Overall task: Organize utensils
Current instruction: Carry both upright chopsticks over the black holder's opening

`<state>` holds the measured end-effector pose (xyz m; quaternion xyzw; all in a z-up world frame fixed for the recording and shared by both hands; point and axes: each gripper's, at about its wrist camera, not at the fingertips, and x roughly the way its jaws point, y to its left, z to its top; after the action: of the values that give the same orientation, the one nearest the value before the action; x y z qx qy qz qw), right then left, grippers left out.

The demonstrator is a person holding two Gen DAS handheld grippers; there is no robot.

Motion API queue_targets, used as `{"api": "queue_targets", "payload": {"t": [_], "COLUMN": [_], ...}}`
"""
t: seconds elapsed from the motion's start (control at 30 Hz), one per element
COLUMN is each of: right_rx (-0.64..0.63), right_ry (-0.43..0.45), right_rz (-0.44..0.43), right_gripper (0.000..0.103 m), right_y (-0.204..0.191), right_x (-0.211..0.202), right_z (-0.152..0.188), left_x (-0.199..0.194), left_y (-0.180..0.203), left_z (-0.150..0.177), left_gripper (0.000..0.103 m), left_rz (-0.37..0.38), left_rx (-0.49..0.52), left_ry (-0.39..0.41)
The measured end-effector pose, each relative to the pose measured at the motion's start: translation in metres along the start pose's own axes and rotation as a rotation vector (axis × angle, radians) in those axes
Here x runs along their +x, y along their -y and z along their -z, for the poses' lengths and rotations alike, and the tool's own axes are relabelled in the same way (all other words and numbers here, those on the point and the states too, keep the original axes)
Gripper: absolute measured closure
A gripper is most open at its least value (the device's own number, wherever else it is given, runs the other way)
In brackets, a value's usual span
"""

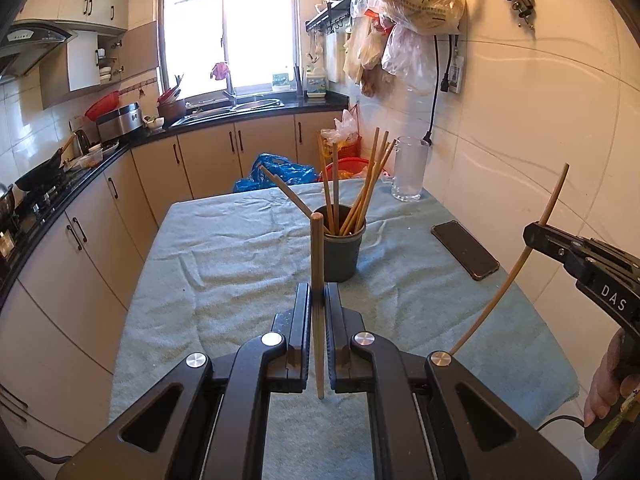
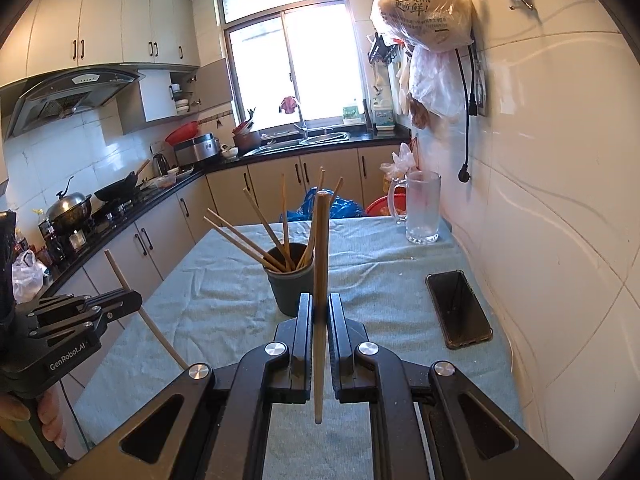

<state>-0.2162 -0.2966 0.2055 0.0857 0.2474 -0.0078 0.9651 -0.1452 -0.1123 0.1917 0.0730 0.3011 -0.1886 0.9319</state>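
I am clamping one wooden chopstick (image 1: 317, 264) upright in my left gripper (image 1: 319, 294), jaws closed on its shaft. My right gripper (image 2: 319, 306) is likewise pinching a second chopstick (image 2: 321, 264) near vertical. Both are hovering just before the dark holder cup (image 1: 343, 250), which is standing on the cloth-covered table (image 1: 224, 264) holding what looks like eight chopsticks. A phone (image 2: 458, 308) is lying toward the wall.
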Motion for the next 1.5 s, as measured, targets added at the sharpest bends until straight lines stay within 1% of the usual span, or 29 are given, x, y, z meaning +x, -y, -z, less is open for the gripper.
{"api": "queue_targets", "payload": {"t": [0.07, 0.33, 0.73, 1.17, 1.37, 1.5], "right_rx": [-0.002, -0.006, -0.009, -0.002, 0.001, 0.012], "right_ry": [0.0, -0.013, -0.018, -0.035, -0.038, -0.049], "right_rz": [0.0, -0.009, -0.019, -0.031, -0.031, -0.033], "right_gripper": [0.095, 0.095, 0.095, 0.095, 0.095, 0.095], "right_y": [0.001, -0.003, -0.007, -0.009, -0.01, -0.009], "right_x": [0.0, 0.011, 0.028, 0.045, 0.048, 0.057], "right_z": [0.0, -0.016, -0.037, -0.042, -0.042, -0.043], "left_x": [0.002, 0.008, 0.018, 0.027, 0.034, 0.04], "left_y": [-0.002, -0.009, -0.017, -0.023, -0.019, -0.016], "left_z": [-0.005, -0.019, -0.03, -0.041, -0.048, -0.051], "left_gripper": [0.097, 0.097, 0.097, 0.097, 0.097, 0.097], "left_rz": [0.0, 0.0, 0.009, 0.047, 0.06, 0.064], "left_rx": [0.0, -0.009, -0.018, -0.016, -0.003, 0.01], "left_ry": [-0.001, -0.007, -0.024, -0.041, -0.047, -0.055]}}
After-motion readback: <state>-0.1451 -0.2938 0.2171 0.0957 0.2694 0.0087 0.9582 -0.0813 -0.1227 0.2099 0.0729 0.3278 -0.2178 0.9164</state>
